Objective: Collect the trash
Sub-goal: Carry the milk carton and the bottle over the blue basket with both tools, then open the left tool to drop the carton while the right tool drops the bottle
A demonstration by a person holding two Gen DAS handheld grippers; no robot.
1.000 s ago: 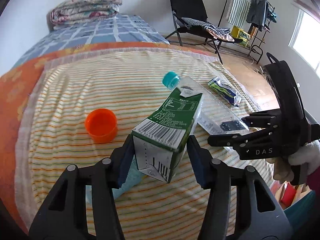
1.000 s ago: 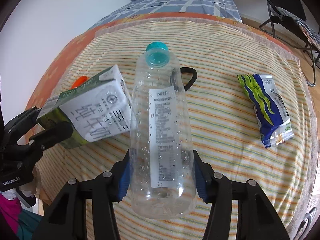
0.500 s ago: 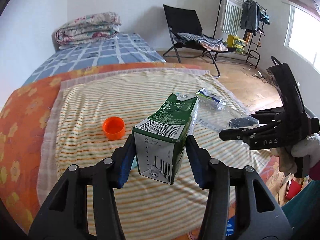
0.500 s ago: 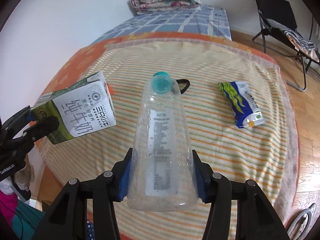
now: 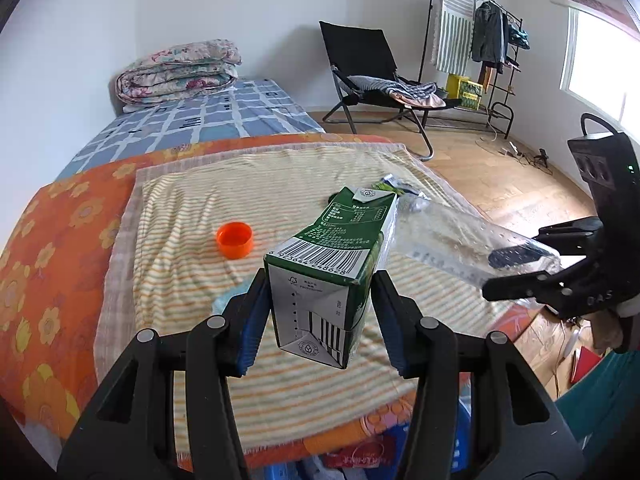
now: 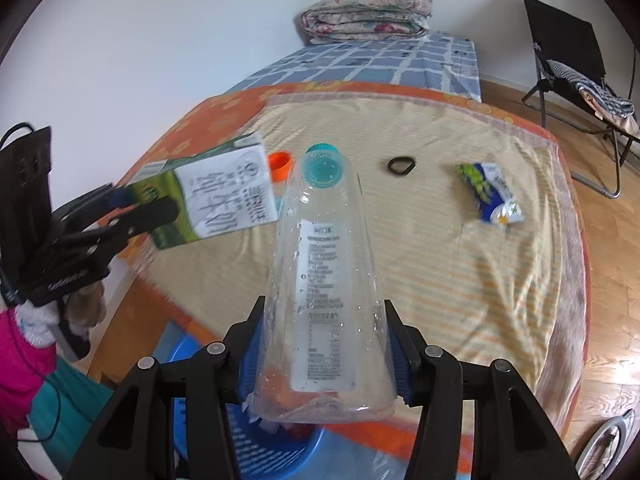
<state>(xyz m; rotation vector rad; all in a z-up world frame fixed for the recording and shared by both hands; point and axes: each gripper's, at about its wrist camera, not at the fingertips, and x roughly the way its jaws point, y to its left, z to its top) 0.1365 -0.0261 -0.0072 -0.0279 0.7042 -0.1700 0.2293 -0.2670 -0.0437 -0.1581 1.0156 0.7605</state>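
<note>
A green milk carton (image 5: 328,276) is clamped in the left gripper (image 5: 320,316), a clear plastic bottle (image 6: 326,292) in the right gripper (image 6: 326,356); both are held above the striped bedcover's (image 6: 460,272) near edge.

Folded quilt (image 5: 180,70) on bed; black chair (image 5: 368,68).

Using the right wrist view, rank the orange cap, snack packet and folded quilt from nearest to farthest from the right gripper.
1. Snack packet, on the striped cloth, right of the gripper.
2. Orange cap, left, partly behind the milk carton; close to the packet's range, so a near call.
3. Folded quilt, far end of the bed.
</note>
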